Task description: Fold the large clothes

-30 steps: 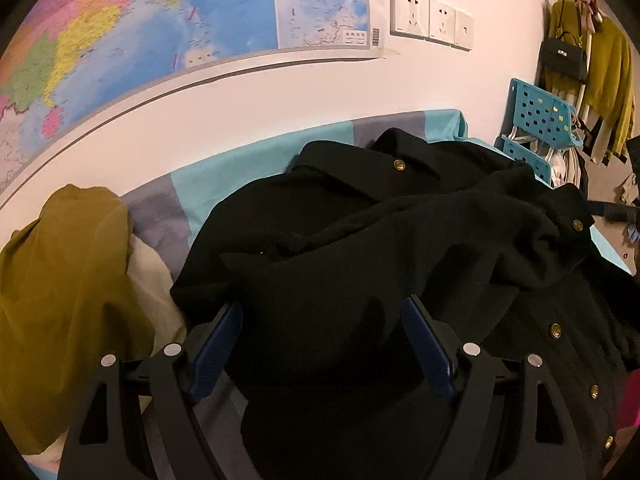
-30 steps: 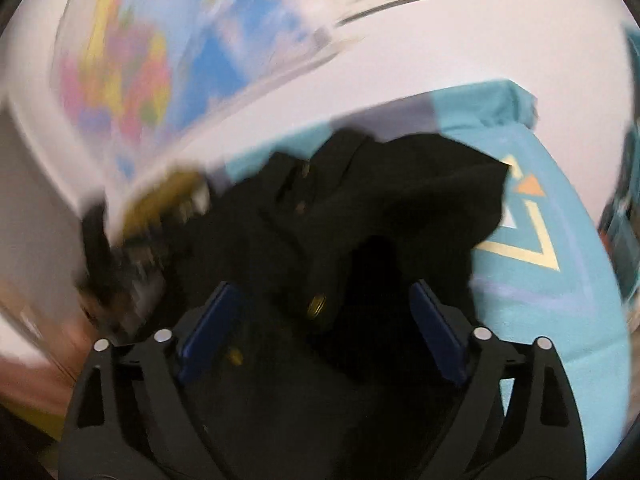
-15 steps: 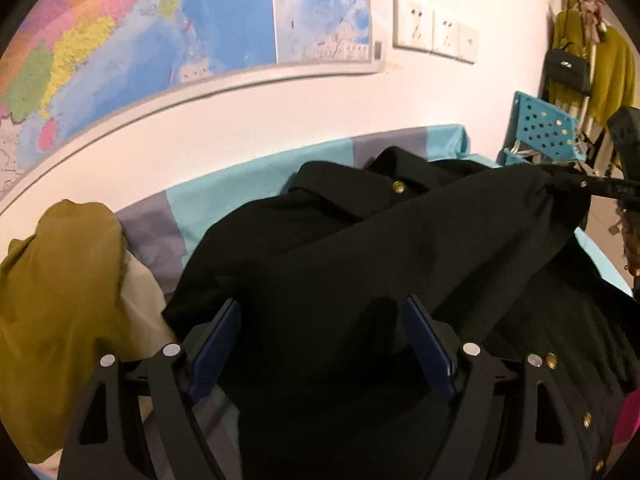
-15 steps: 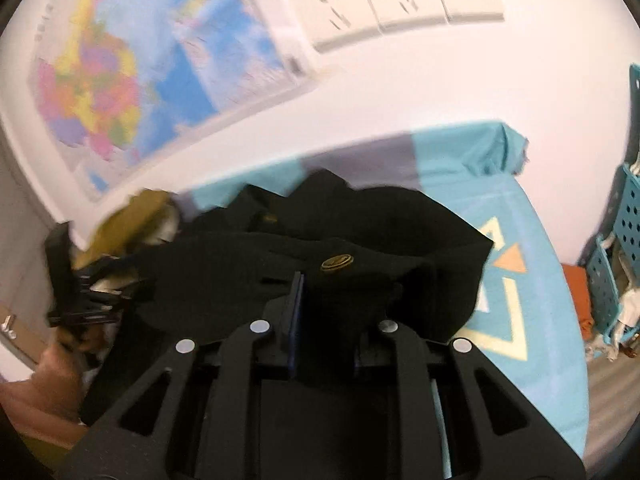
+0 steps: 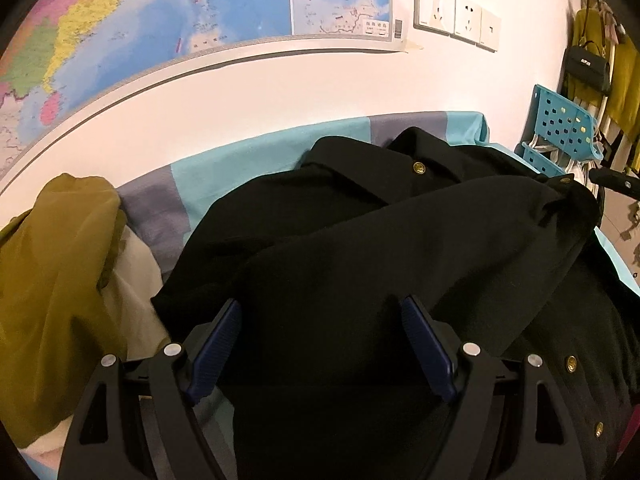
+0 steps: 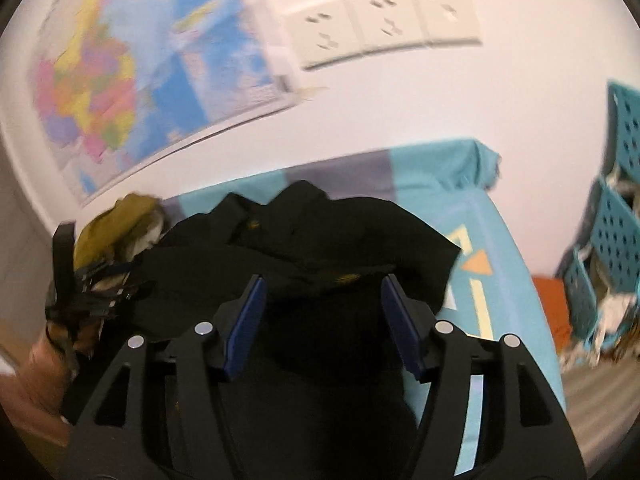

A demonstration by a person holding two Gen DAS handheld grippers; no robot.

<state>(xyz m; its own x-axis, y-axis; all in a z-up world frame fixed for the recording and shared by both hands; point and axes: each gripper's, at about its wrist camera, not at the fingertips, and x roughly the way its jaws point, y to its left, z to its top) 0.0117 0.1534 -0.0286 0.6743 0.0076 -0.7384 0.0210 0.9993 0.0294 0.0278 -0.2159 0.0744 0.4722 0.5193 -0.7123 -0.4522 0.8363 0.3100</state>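
Observation:
A black jacket (image 5: 360, 248) with gold buttons lies rumpled on a bed with a turquoise and grey sheet (image 5: 224, 168). My left gripper (image 5: 320, 312) hovers open over its near part, its blue pads wide apart and not pressing the cloth. One sleeve stretches up and right to a cuff (image 5: 568, 188) by the dark tip of the right gripper (image 5: 612, 180). In the right wrist view the right gripper (image 6: 323, 284) has its jaws opening, with black jacket (image 6: 320, 240) cloth and a gold button (image 6: 348, 278) between them, pads clear of it. The left gripper (image 6: 76, 292) and a hand (image 6: 36, 368) show at the left edge.
An olive garment (image 5: 52, 280) on a white cloth (image 5: 132, 280) is heaped at the bed's left end. The wall with a map (image 5: 160, 20) and sockets (image 5: 456, 16) runs right behind the bed. Turquoise perforated crates (image 5: 560, 132) and hanging clothes stand past the bed's right end.
Half a second ago the right gripper was shut on black cloth by a gold button; now its jaws stand apart. The sleeve has been drawn up and rightward across the jacket. The left gripper kept still.

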